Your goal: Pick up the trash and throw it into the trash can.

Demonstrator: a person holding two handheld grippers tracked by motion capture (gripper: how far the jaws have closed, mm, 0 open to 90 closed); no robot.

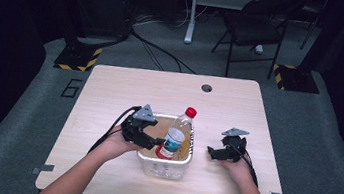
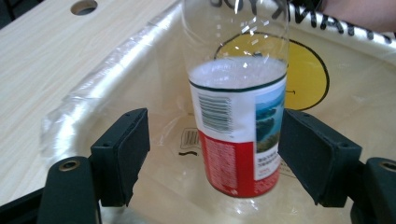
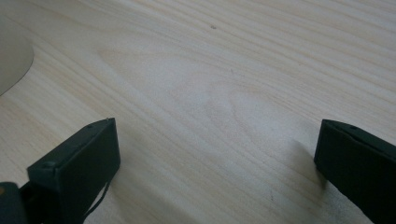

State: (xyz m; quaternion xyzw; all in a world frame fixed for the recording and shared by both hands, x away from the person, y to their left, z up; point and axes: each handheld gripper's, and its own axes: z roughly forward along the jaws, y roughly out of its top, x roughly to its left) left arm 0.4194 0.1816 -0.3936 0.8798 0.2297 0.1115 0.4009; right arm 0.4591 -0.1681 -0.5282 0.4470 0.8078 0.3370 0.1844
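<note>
Left gripper (image 2: 212, 154) spread around the bottle (image 2: 238, 126), one pad just beside the label, the other apart, so nothing pinched. Bottle leaning in the clear tub (image 1: 163, 166), red cap toward one o'clock. Right gripper (image 1: 218, 152) spread wide, resting at three o'clock of the tub.

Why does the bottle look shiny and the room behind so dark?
In the left gripper view, light glints off the clear water bottle and the plastic tub's rim; in the high view, the table is lit, the floor beyond is dim.
</note>
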